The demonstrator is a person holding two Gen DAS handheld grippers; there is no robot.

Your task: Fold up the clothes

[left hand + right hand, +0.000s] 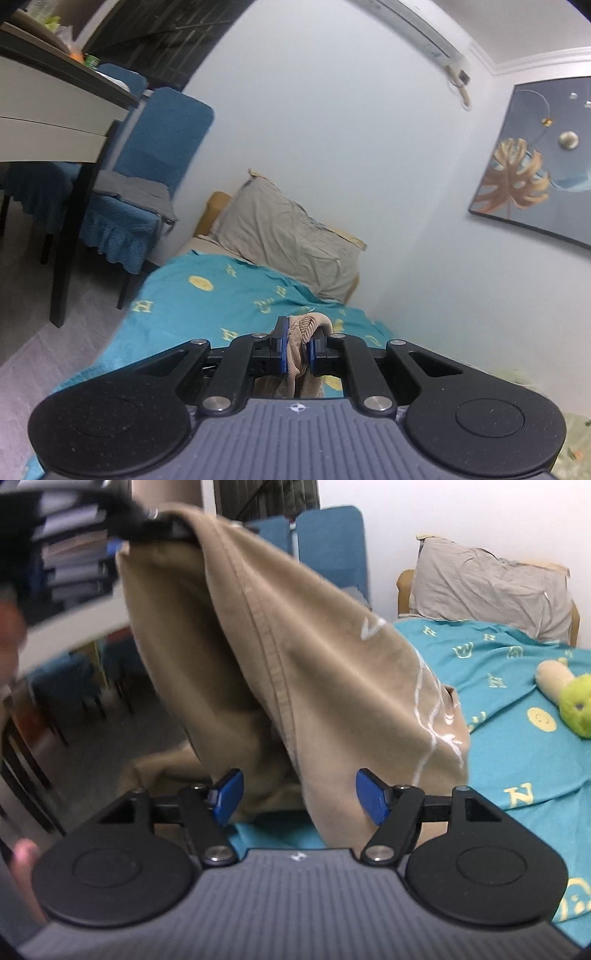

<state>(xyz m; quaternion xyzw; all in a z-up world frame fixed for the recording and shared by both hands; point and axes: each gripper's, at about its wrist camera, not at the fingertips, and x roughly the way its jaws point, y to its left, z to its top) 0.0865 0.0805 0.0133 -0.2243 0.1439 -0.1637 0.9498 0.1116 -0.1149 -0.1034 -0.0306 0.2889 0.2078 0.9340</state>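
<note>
A: Tan garment (295,657): location?

B: Raised above teal bedspread (517,746), hanging from upper left of right-wrist view down to lower edge near bed surface. Long axis approx. diagonal, top-left to bottom-right. Lower part slack, bunched just ahead of right gripper (299,797).

A: Held by?

B: Left gripper (297,347) clamped on bunched, ribbed edge of fabric, pads pressed against cloth both sides. Same gripper visible as dark blur at top left in right-wrist view, pinching upper corner.

A: Right gripper state?

B: Fingers spread wide, nothing between pads. Cloth directly ahead, hanging between and beyond blue fingertips (229,794); contact not confirmable.

A: Nearer tool for free edge?

B: Right; lower hem drapes straight in front. Judgement: second grip pt. needed there to spread garment.

A: Appearance?

B: Soft knit, stitched seam along length, white line print on lower right side, creased. Not folded at present.

A: Surroundings?

B: Grey pillow (491,587) at head of bed, green plush toy (576,709) to right, blue chairs (147,177) beyond.
</note>
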